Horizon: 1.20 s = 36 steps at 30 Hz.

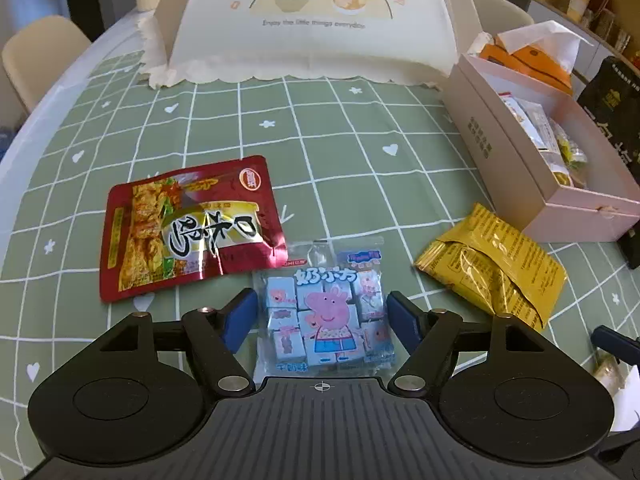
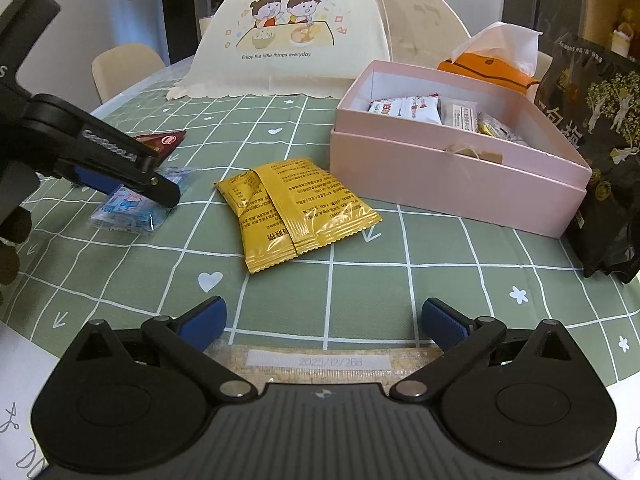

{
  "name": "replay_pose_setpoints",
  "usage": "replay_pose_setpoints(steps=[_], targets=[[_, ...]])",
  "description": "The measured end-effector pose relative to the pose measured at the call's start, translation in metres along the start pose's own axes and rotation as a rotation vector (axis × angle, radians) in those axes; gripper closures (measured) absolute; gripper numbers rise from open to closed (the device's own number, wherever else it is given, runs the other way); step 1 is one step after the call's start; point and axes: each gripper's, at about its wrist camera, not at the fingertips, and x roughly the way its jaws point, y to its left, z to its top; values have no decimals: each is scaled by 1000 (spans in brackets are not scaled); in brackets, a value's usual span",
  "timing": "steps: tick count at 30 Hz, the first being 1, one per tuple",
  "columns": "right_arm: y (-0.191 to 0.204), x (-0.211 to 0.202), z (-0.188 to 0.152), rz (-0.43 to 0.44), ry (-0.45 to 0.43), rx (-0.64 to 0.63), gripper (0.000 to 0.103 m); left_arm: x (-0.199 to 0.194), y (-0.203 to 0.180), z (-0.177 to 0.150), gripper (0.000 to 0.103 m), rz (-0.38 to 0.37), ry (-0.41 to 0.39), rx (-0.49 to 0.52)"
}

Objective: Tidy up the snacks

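Yellow packet (image 2: 298, 210), green checked tablecloth (image 2: 400, 280)

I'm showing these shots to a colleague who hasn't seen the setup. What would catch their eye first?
Probably the cartoon-pig candy bag, lying on the green checked tablecloth between the open jaws of the left gripper. Beside it lie a red pouch on one side and a yellow packet on the other. Farther back stand an open pink box with snacks inside and a big food cover printed with cartoon children.
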Motion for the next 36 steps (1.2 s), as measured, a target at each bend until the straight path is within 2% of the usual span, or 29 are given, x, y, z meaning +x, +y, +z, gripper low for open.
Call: replay_pose_setpoints(steps=[2, 5, 7, 9, 11, 17, 19, 20, 21, 22, 25, 28, 32, 34, 36], targets=[[0, -1, 1, 7, 16, -6, 0, -3, -2, -4, 32, -7, -1, 24], [-2, 0, 10, 61, 92, -60, 0, -12, -4, -18, 33, -51, 2, 53], [-5, -2, 22, 105, 139, -62, 6, -21, -6, -32, 33, -64, 4, 77], [-10, -11, 36, 115, 79, -37, 7, -29, -3, -44, 33, -61, -4, 73], [-9, -11, 49, 90, 40, -48, 7, -36, -1, -54, 33, -56, -11, 64], [-2, 31, 78, 78, 76, -57, 8, -42, 2, -67, 33, -59, -53, 70], [5, 41, 80, 134, 159, -40, 11, -43, 3, -68, 33, -59, -55, 66], [7, 40, 81, 217, 184, -32, 16, -43, 4, -68, 33, -60, -54, 65], [9, 35, 82, 270, 183, -28, 18, -44, 4, -69, 33, -63, -56, 64], [12, 29, 83, 283, 174, -30, 18, -44, 5, -70, 33, -66, -60, 63], [23, 27, 86, 213, 167, -69, 17, -44, 4, -72, 32, -68, -73, 62], [29, 42, 93, 156, 203, -44, 17, -43, 0, -74, 31, -51, -79, 86], [36, 68, 109, 155, 267, 47, 14, -42, -4, -76, 30, -36, -81, 113], [46, 77, 113, 152, 263, 26, 14, -42, -4, -76, 30, -36, -81, 115], [59, 86, 117, 111, 259, -48, 12, -42, -3, -75, 30, -36, -79, 114]])
